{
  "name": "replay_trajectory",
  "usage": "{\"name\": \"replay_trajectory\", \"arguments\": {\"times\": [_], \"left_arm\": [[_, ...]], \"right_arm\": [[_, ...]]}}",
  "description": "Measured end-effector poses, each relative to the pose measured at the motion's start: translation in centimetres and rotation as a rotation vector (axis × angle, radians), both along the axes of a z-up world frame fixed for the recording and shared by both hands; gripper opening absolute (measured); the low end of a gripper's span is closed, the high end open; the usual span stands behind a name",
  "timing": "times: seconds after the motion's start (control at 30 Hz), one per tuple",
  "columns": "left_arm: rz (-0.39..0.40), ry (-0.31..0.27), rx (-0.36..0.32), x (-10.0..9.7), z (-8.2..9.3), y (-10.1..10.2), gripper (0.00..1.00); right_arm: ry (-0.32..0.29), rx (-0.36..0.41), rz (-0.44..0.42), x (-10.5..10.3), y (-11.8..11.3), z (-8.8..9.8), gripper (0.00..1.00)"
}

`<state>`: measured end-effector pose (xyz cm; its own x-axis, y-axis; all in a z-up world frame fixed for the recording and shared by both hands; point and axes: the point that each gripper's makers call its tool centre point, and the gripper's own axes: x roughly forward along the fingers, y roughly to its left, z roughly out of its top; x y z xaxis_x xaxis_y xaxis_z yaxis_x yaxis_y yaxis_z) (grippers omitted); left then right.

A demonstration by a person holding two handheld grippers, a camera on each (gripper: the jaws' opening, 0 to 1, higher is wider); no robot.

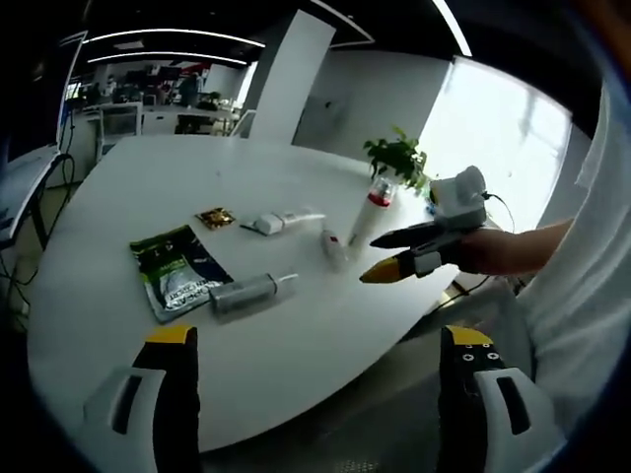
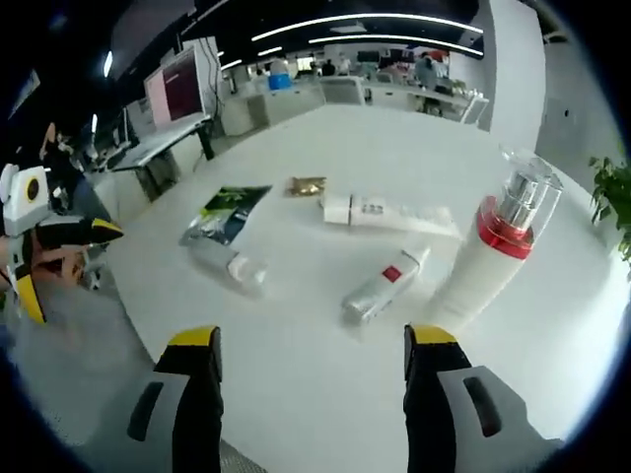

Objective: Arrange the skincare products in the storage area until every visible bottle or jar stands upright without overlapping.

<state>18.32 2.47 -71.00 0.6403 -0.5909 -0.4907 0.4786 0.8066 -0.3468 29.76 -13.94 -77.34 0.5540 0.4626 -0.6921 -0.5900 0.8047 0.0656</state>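
white table [image 1: 296, 325], potted plant [image 1: 399, 158], bkgd desks [image 2: 394, 94]

**Unreadable labels, cropped plant**

Print on the green sachet [image 2: 225, 214] cannot be read. Beside it, the small gold packet [image 2: 307, 185] is too small to identify. Past the pump bottle [image 2: 491, 255], the plant [image 2: 615, 202] is cut off at the picture's edge.

L claw [image 1: 320, 345] & R claw [image 2: 311, 345] open, empty.

My right claw [image 2: 311, 360] is open over the white table [image 2: 325, 414], near a tall white bottle with a red band [image 2: 490, 258] standing up.
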Motion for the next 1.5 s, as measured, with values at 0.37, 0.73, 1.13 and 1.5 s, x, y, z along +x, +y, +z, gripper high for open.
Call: {"name": "replay_trajectory", "arguments": {"times": [0.37, 0.73, 1.13, 1.5], "left_arm": [[0.004, 0.015, -0.005, 0.0, -0.2, 0.0, 0.93], [0.020, 0.030, -0.013, 0.1, -0.4, 0.3, 0.92], [0.040, 0.043, -0.015, 0.2, -0.5, 0.5, 0.92], [0.045, 0.051, -0.014, 0.2, -0.7, 0.7, 0.91]], "right_arm": [[-0.017, -0.066, -0.083, 2.7, -0.1, -2.2, 0.63], [-0.008, -0.120, -0.129, 4.9, 0.1, -4.4, 0.56], [-0.026, -0.180, -0.139, 6.0, -0.1, -4.9, 0.48], [-0.022, -0.225, -0.171, 6.2, -1.0, -5.2, 0.33]]}}
